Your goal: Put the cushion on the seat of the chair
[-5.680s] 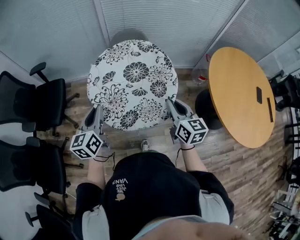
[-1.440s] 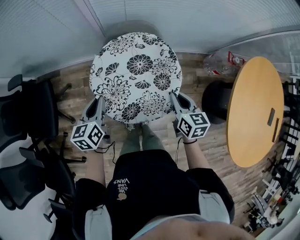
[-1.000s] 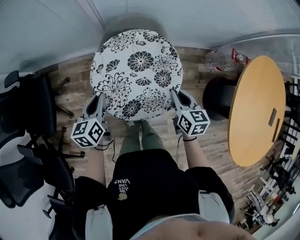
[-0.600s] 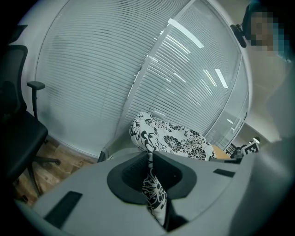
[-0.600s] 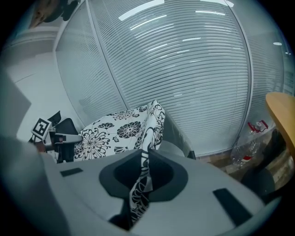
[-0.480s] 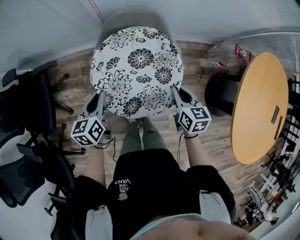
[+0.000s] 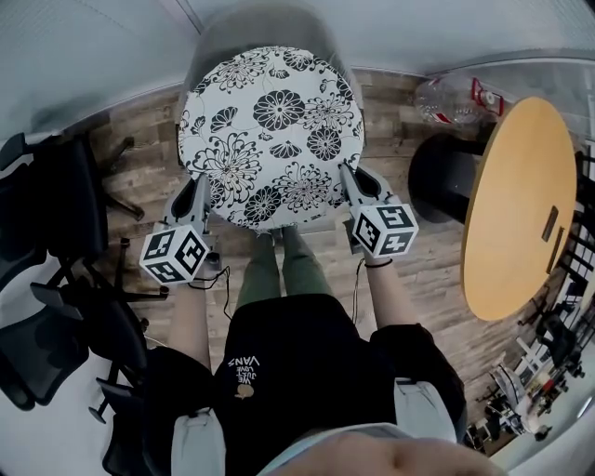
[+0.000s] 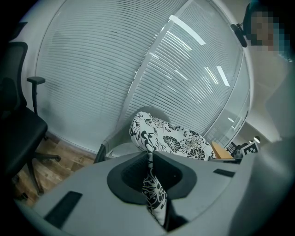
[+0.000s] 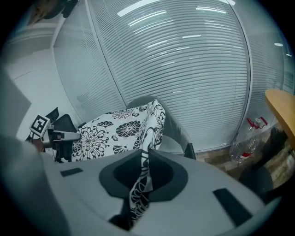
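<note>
A round white cushion [image 7: 270, 130] with black flowers hangs between both grippers, above a grey chair [image 7: 251, 23] whose back curves round its far side. My left gripper [image 7: 198, 192] is shut on the cushion's near left edge, and the fabric [image 8: 152, 186] is pinched between its jaws. My right gripper [image 7: 348, 181] is shut on the near right edge, cloth [image 9: 140, 182] clamped in the same way. In the gripper views the grey seat [image 8: 120, 150] [image 9: 173, 145] shows just under the cushion.
A round wooden table [image 7: 516, 200] stands at the right, a plastic bottle [image 7: 446, 98] near its far side on the floor. Black office chairs [image 7: 46, 242] crowd the left. Blinds and glass walls [image 9: 184, 69] close off the far side. The person's legs [image 7: 284, 270] stand close behind the cushion.
The cushion and both grippers have come closer to the grey chair, whose back now shows round the cushion's far edge. Both grips stay the same.
</note>
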Motion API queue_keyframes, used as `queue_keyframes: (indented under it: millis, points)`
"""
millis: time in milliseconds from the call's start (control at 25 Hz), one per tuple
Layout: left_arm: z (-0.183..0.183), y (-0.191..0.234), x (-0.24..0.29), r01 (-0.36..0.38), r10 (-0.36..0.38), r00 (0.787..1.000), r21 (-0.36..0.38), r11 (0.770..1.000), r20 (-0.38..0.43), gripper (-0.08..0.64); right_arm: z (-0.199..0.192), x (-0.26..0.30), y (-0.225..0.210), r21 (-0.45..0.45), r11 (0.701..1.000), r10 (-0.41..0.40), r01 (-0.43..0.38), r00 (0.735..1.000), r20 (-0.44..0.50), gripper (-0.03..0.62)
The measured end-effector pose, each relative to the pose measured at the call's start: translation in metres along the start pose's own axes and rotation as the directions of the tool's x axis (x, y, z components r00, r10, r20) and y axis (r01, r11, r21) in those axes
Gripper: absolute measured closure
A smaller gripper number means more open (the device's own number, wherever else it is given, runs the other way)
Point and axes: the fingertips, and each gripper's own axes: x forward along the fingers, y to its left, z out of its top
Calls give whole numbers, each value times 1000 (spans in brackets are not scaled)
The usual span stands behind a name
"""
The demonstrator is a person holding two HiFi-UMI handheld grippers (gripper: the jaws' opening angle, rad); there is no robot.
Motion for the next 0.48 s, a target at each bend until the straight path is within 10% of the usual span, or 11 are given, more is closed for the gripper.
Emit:
queue_keyframes:
  millis: [480]
  points:
    - [-2, 1, 3, -8, 8, 1000, 8, 1000, -26, 518, -3, 5, -1, -5, 1000, -6, 6, 1000, -24, 554]
